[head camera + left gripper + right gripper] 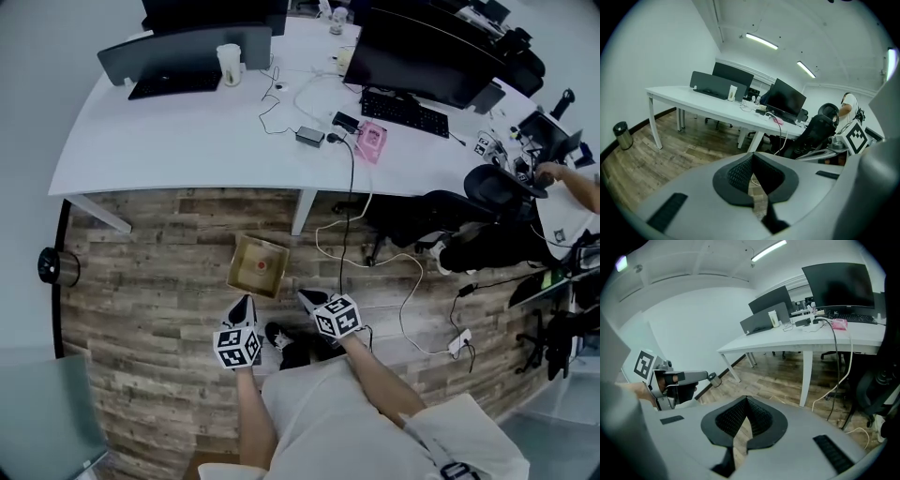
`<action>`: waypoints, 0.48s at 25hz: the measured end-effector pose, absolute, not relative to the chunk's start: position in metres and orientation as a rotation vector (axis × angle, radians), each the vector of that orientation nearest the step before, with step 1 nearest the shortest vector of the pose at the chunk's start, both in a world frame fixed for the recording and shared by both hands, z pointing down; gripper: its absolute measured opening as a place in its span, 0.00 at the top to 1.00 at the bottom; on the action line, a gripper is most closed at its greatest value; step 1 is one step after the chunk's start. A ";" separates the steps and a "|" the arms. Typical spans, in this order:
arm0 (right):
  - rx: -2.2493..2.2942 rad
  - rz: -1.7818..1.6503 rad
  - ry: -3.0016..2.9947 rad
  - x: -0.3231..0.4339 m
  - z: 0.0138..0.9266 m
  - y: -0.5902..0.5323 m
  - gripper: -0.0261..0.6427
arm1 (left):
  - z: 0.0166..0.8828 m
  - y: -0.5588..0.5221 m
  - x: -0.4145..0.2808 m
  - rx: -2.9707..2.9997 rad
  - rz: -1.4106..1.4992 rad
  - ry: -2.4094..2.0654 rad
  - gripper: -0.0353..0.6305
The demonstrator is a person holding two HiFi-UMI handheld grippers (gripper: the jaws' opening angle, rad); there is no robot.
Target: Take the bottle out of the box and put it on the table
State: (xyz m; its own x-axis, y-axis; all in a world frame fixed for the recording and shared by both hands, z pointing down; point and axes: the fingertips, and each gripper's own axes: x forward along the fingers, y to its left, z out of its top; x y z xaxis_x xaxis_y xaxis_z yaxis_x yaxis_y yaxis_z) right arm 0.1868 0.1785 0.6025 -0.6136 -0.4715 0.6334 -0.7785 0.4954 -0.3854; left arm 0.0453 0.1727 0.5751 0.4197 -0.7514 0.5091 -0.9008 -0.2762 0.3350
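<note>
Left gripper (245, 303) and right gripper (308, 298) hover just beside the floor box (242, 249); both jaws together, empty; bottle (261, 266) inside box.

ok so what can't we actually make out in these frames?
- Head view: reddish spot inside the box, too small to confirm as the bottle.
- Both gripper views: box not seen; each gripper's own grey body fills the lower frame.
- Head view: left gripper and right gripper jaw tips too small and dark to read.
</note>
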 end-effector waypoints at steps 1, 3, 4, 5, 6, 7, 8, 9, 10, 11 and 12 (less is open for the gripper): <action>1.033 0.920 -2.286 0.185 0.604 0.179 0.90 | 0.578 0.172 0.042 2.091 0.331 -1.390 0.92; 1.033 0.927 -2.276 0.182 0.607 0.178 0.90 | 0.584 0.172 0.036 2.076 0.326 -1.382 0.92; 1.035 0.932 -2.274 0.181 0.607 0.176 0.90 | 0.587 0.172 0.034 2.071 0.326 -1.377 0.92; 1.037 0.936 -2.273 0.180 0.608 0.174 0.90 | 0.589 0.171 0.033 2.069 0.327 -1.373 0.92; 1.041 0.938 -2.273 0.179 0.608 0.172 0.90 | 0.590 0.170 0.033 2.067 0.328 -1.369 0.92; 1.045 0.940 -2.272 0.179 0.608 0.169 0.90 | 0.591 0.169 0.033 2.067 0.330 -1.365 0.92; 1.048 0.944 -2.271 0.178 0.608 0.167 0.90 | 0.592 0.168 0.033 2.068 0.333 -1.363 0.92; 1.048 0.949 -2.272 0.176 0.609 0.164 0.90 | 0.592 0.167 0.032 2.069 0.338 -1.361 0.92; 1.043 0.954 -2.275 0.172 0.610 0.161 0.90 | 0.593 0.166 0.030 2.069 0.344 -1.362 0.92; 1.032 0.958 -2.278 0.168 0.612 0.158 0.90 | 0.593 0.164 0.027 2.066 0.349 -1.364 0.92; 1.019 0.959 -2.282 0.165 0.614 0.154 0.90 | 0.595 0.162 0.025 2.063 0.352 -1.367 0.92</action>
State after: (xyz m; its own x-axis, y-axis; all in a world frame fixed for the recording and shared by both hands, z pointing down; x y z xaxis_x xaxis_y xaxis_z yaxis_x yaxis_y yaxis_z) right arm 0.1646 0.1540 0.6136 -0.6196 -0.4536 0.6405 -0.7751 0.4824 -0.4081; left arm 0.0251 0.1621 0.5945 0.4256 -0.7287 0.5365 -0.8971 -0.2621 0.3556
